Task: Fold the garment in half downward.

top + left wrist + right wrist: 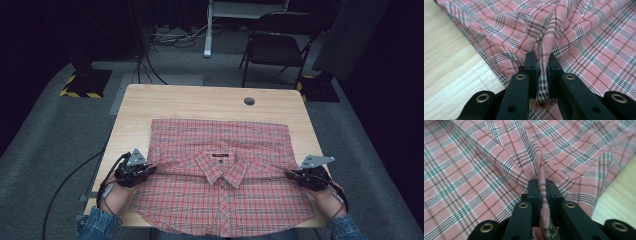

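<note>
A red and white plaid shirt (220, 170) lies folded on the wooden table (200, 102), collar up and facing the near edge. My left gripper (150, 170) pinches the shirt's left shoulder edge; in the left gripper view a ridge of plaid shirt (544, 72) stands clamped between the black jaws of my left gripper (542, 60). My right gripper (289, 173) is shut on the right shoulder edge, and in the right gripper view the plaid shirt (543, 195) runs pinched through my right gripper (543, 183). The cloth is pulled taut between both grippers.
A round cable hole (249, 101) sits near the table's far edge. A folding chair (277, 45) stands behind the table. Yellow-black weighted stand bases (85, 82) flank the table. The shirt's hem hangs slightly over the near edge.
</note>
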`<action>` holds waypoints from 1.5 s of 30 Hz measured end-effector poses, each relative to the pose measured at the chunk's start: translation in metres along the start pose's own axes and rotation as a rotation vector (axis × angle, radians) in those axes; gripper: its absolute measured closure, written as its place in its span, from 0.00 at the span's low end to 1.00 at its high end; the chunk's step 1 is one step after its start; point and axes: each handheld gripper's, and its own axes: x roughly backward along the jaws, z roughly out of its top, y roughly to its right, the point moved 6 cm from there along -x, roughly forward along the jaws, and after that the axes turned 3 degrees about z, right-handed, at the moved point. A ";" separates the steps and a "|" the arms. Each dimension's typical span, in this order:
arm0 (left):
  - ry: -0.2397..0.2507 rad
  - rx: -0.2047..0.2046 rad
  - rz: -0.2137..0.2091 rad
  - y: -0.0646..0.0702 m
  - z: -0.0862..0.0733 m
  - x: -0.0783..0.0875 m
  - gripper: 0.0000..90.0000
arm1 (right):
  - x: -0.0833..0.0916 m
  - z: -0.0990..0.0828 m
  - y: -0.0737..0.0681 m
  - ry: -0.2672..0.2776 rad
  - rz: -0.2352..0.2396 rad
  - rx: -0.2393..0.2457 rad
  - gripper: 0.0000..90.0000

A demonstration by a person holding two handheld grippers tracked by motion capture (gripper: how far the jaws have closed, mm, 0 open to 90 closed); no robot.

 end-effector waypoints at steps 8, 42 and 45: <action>-0.004 0.003 0.045 -0.020 0.016 -0.023 0.92 | -0.022 0.013 0.028 0.000 -0.043 -0.019 0.94; 0.055 0.136 -0.028 0.010 0.004 0.026 0.26 | 0.018 0.020 -0.017 0.134 0.040 -0.081 0.23; 0.017 0.131 -0.008 0.011 0.004 0.007 0.24 | 0.001 0.020 -0.017 0.114 0.036 -0.079 0.21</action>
